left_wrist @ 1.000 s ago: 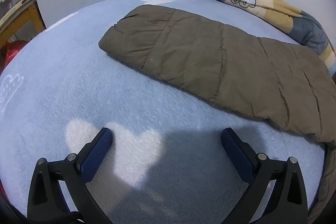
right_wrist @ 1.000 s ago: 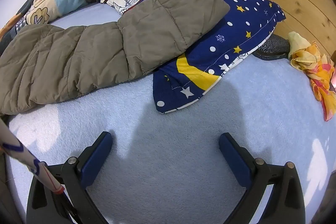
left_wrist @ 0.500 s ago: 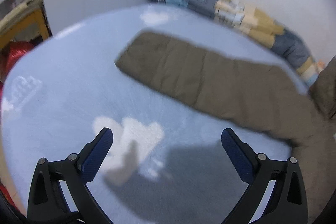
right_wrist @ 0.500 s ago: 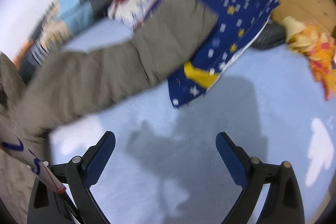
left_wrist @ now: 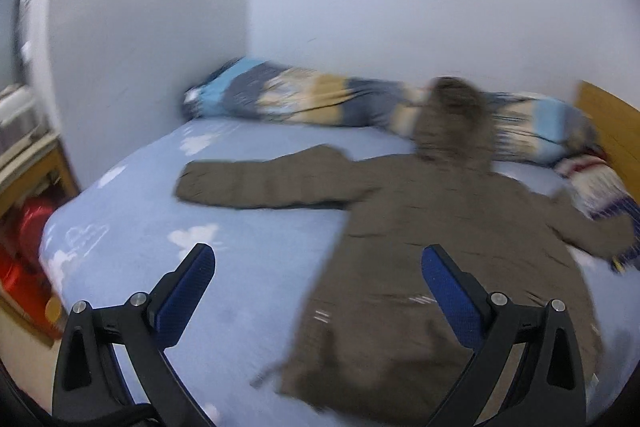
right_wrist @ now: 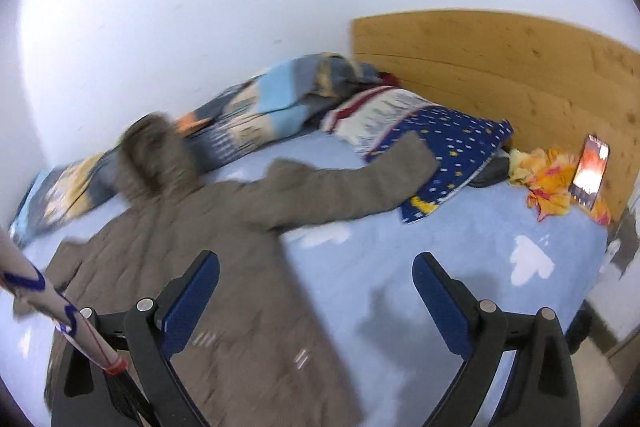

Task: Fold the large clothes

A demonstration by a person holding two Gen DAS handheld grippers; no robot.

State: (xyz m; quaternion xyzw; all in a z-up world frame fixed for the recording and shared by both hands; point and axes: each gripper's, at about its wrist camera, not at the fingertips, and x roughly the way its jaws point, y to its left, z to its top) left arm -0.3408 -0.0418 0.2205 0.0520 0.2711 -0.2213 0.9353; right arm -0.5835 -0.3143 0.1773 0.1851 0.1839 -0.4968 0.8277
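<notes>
A large olive-brown padded coat (left_wrist: 432, 251) with a fur-trimmed hood (left_wrist: 452, 119) lies spread flat on the light blue bed (left_wrist: 248, 267), both sleeves stretched out sideways. The left sleeve (left_wrist: 260, 183) points to the bed's left side. In the right wrist view the coat (right_wrist: 208, 259) has its other sleeve (right_wrist: 352, 183) resting on a star-print pillow (right_wrist: 452, 155). My left gripper (left_wrist: 318, 291) hangs open above the coat's left edge, holding nothing. Over the coat's right edge and bare sheet my right gripper (right_wrist: 316, 291) is also open and empty. Both views are blurred.
A rolled patterned quilt (left_wrist: 320, 99) lies along the wall behind the hood. A wooden headboard (right_wrist: 500, 67) stands at the right, with an orange cloth (right_wrist: 548, 183) and a lit phone (right_wrist: 590, 171) near it. Wooden furniture (left_wrist: 36, 179) and red items (left_wrist: 20, 255) stand left of the bed.
Both grippers have pulled back and up from the sleeves, so the whole coat and the walls now show. Both stay open and empty.
</notes>
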